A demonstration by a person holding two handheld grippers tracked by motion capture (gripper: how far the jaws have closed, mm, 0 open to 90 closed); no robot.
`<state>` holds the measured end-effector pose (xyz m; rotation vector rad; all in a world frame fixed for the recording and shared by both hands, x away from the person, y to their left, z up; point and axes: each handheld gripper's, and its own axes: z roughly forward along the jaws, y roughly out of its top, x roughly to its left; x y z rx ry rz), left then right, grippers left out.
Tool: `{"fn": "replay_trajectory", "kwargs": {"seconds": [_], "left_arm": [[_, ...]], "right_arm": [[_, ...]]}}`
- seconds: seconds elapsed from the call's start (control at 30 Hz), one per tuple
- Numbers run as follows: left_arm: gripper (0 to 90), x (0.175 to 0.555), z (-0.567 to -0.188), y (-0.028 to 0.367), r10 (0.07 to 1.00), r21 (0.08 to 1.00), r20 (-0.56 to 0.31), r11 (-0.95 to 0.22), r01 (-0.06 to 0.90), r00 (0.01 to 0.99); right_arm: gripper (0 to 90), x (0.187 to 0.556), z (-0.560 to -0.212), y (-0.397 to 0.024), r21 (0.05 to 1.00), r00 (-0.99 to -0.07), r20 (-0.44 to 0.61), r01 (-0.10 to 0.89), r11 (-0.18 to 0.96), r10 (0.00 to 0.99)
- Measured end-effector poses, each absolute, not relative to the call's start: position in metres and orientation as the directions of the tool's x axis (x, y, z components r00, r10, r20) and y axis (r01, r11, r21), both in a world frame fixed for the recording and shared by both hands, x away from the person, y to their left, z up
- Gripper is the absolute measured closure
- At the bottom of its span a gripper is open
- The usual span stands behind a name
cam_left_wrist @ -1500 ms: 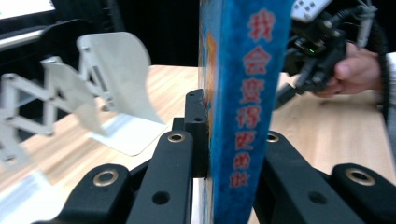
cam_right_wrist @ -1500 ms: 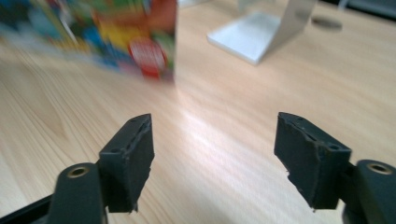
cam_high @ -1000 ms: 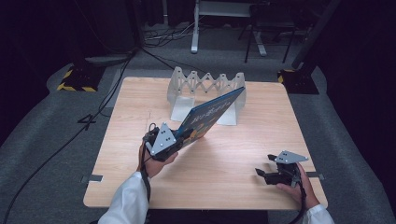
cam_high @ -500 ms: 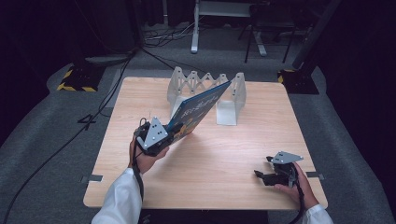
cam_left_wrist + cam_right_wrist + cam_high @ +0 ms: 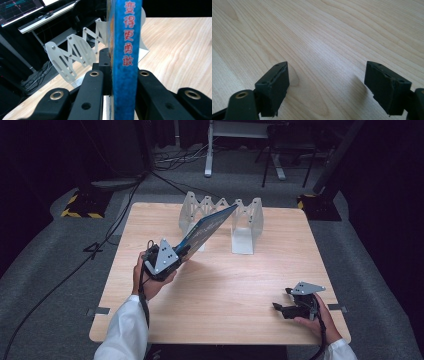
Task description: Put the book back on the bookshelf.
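Blue book (image 5: 207, 227), clamped in left tool (image 5: 180, 251), tilted

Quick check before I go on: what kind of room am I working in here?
Probably a lab or recording studio rather than a home: a bare wooden table on grey carpet, black-draped surroundings, cables trailing across the floor, hazard-striped stand bases, and monitors showing graphs on a desk behind.

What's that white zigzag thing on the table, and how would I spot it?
Start at the wooden table and look to its far edge, in the middle. There stands a white folding rack, upright panels joined by riveted criss-cross struts like an accordion. Nothing else on the table is white; the blue book that the left gripper holds slants up in front of its left part.
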<state>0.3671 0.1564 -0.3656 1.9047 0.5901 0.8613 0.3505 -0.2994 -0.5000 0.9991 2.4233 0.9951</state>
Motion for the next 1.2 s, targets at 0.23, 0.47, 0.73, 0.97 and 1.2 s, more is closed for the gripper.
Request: {"fn": "replay_trajectory", "kwargs": {"seconds": [0.23, 0.47, 0.73, 0.97, 1.2], "left_arm": [[82.9, 0.379, -0.358, 0.165, 0.774, 0.924, 0.281, -0.378, 0.059, 0.568], [82.8, 0.399, -0.368, 0.173, 0.851, 0.966, 0.154, -0.235, 0.103, 0.501], [82.7, 0.417, -0.388, 0.166, 0.88, 0.983, 0.064, -0.137, 0.123, 0.471], [82.4, 0.417, -0.399, 0.166, 0.892, 0.99, -0.003, -0.061, 0.128, 0.451], [82.7, 0.422, -0.409, 0.164, 0.906, 0.987, -0.026, -0.044, 0.155, 0.423]], "right_arm": [[20.2, 0.352, -0.501, -0.301, 0.716, -0.701, -0.029, 0.483, 0.504, 0.712], [20.2, 0.351, -0.5, -0.301, 0.715, -0.704, -0.033, 0.479, 0.509, 0.709], [19.9, 0.351, -0.501, -0.301, 0.718, -0.713, -0.04, 0.467, 0.516, 0.7], [18.9, 0.351, -0.501, -0.301, 0.722, -0.716, -0.039, 0.462, 0.515, 0.697], [18.8, 0.351, -0.502, -0.301, 0.724, -0.715, -0.023, 0.47, 0.505, 0.699]]}}
